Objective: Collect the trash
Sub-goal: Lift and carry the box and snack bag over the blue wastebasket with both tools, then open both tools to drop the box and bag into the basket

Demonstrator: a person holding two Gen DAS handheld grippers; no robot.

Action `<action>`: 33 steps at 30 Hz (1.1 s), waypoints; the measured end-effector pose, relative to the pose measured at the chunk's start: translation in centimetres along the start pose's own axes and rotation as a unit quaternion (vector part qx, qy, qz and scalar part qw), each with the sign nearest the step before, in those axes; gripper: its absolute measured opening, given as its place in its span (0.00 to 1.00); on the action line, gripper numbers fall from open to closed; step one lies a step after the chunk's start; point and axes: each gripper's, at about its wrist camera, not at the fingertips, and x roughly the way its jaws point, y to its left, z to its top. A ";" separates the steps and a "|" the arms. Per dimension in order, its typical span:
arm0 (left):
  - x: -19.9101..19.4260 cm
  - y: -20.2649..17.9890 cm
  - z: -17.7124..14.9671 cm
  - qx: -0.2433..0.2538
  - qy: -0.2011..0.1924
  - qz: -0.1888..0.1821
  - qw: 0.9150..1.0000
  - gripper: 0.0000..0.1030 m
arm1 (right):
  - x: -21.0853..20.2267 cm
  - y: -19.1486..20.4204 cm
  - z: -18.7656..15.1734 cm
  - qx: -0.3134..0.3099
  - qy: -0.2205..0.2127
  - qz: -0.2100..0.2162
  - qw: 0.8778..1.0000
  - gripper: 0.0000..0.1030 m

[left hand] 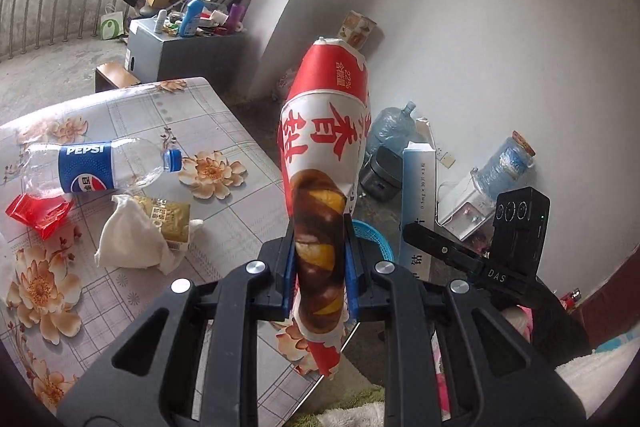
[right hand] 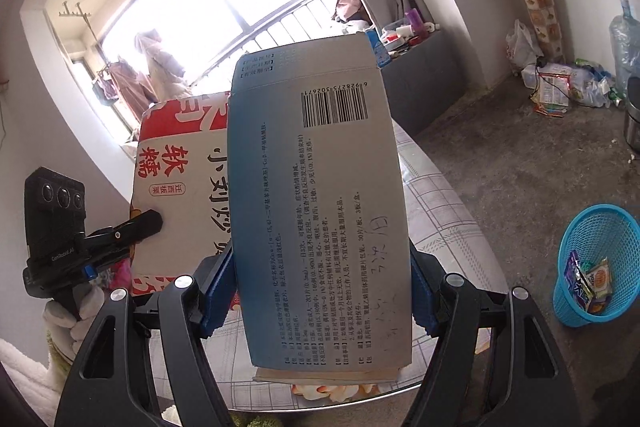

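In the left wrist view, our left tool (left hand: 320, 267) is clamped on the chestnut snack bag (left hand: 324, 163), a light, crinkly, slippery wrapper pinched low and standing off the surface's (left hand: 236, 195) right edge. In the right wrist view, our right tool (right hand: 320, 291) is clamped on a stiff, light medicine box (right hand: 320, 195), gripped across its flat sides; the blue wastebasket (right hand: 592, 247) waits on the floor.
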 end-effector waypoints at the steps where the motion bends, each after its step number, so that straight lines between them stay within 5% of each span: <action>1: 1.4 -0.8 0.6 0.012 0.008 -0.004 1.000 0.17 | -0.6 -1.2 0.2 0.014 -0.008 -0.008 1.000 0.68; 9: 14.4 -7.3 3.7 0.100 0.094 -0.018 0.990 0.17 | -2.9 -9.7 0.1 0.131 -0.053 -0.026 0.990 0.68; 14: 23.1 -10.2 3.4 0.121 0.176 -0.036 0.976 0.17 | -0.9 -15.0 -1.3 0.208 -0.027 -0.076 0.975 0.68; 23: 38.6 -15.2 2.1 0.173 0.278 -0.035 0.944 0.18 | -0.2 -28.6 -4.1 0.394 -0.035 -0.068 0.916 0.68; 29: 48.8 -17.5 0.6 0.183 0.308 -0.038 0.933 0.20 | 1.1 -38.1 -5.5 0.478 -0.041 -0.065 0.875 0.70; 31: 51.9 -17.8 -0.4 0.186 0.325 -0.043 0.926 0.43 | 1.8 -41.4 -6.2 0.497 -0.040 -0.084 0.863 0.85; 33: 54.4 -17.6 -1.7 0.177 0.333 -0.032 0.926 0.56 | 2.7 -44.7 -7.5 0.514 -0.023 -0.129 0.848 0.87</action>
